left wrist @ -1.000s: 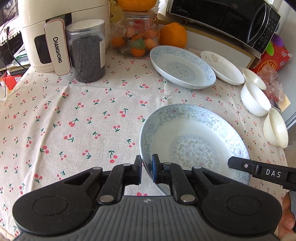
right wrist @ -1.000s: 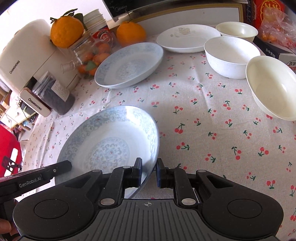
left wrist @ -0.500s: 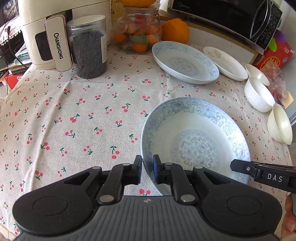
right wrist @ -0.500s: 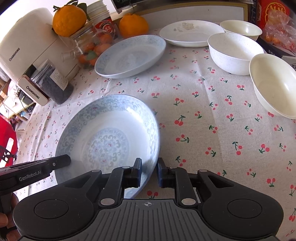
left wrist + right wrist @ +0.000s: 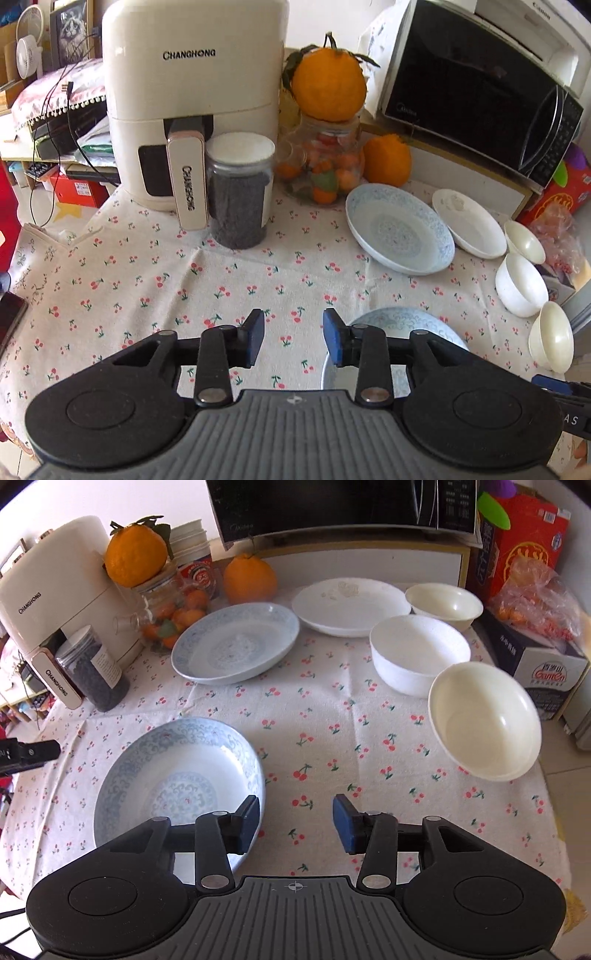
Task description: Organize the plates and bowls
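Note:
A blue-patterned plate (image 5: 177,775) lies flat on the cherry-print cloth, partly behind my fingers in the left wrist view (image 5: 402,325). My left gripper (image 5: 293,339) hangs above the cloth just left of it, jaws opening, nothing between them. My right gripper (image 5: 295,821) is just right of the plate's rim, jaws opening and empty. A second blue plate (image 5: 236,642) (image 5: 399,234) and a white plate (image 5: 351,603) (image 5: 469,221) sit further back. Three white bowls (image 5: 485,718) (image 5: 419,653) (image 5: 443,600) line the right side.
An air fryer (image 5: 192,99), a dark jar (image 5: 240,192), a glass jar of fruit (image 5: 321,170) with an orange (image 5: 328,85) on top, and a microwave (image 5: 476,92) stand along the back. A red box (image 5: 524,542) and a bag stand at the right edge.
Both grippers let go of the near blue plate, opened and rose. The plate now lies flat on the cloth, and more of the back of the table has come into view.

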